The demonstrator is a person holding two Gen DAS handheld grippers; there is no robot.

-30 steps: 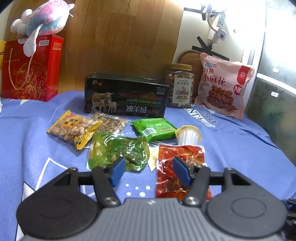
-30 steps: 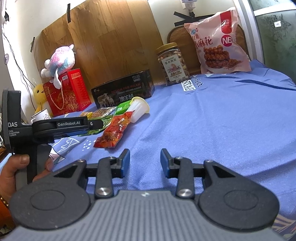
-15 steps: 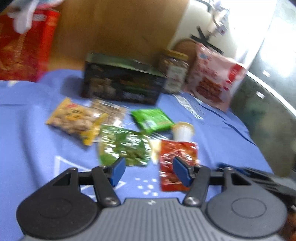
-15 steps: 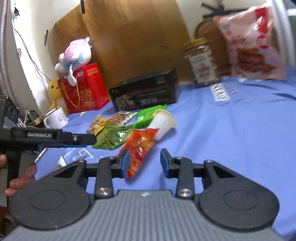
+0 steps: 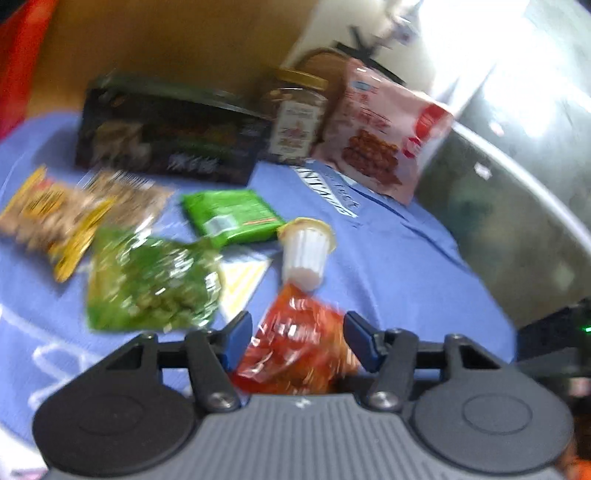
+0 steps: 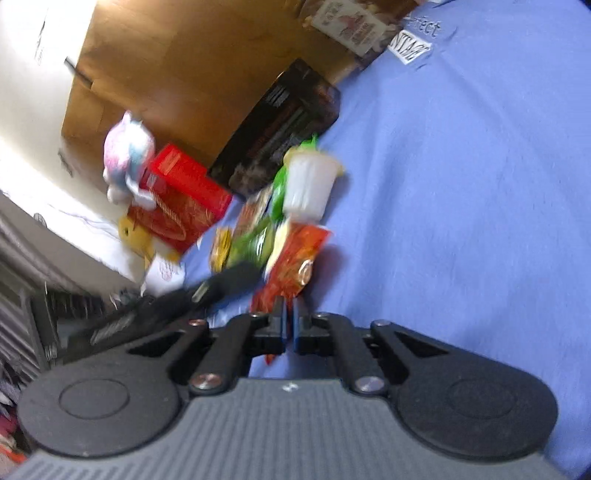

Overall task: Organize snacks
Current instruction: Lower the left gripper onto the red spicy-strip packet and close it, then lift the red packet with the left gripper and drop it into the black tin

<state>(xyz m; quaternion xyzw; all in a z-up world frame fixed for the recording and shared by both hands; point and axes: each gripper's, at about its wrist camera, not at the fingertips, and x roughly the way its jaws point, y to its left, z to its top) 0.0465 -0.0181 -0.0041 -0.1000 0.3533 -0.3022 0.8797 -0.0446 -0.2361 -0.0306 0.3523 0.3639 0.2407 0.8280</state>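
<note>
The left gripper (image 5: 295, 338) points forward and downward over the blue cloth-covered worktop (image 5: 388, 266), its blue-padded jaws closing, with the crinkly red snack packet (image 5: 299, 354) lying between them; the blur hides whether the pads touch it. The right gripper (image 6: 289, 325) is rolled steeply, so its view is tilted, and its jaws are clenched together at the near edge of that same red snack packet (image 6: 295, 258); whether a corner is pinched between them is unclear. Just beyond the packet lies a small white ribbed plastic cup (image 5: 304, 251) on its side, with a flat bright-green packet (image 5: 232, 214) and a glossy green bag of greens (image 5: 151, 284) to its left, and a yellow nut bag (image 5: 48, 221) farther left. At the back stand a dark rectangular box (image 5: 170, 144), a gold-lidded clear jar (image 5: 295, 118) and a pink bag (image 5: 384, 136); their print is too blurred to read. On the cloth, "rfect" (image 6: 424, 26) is legible.
</note>
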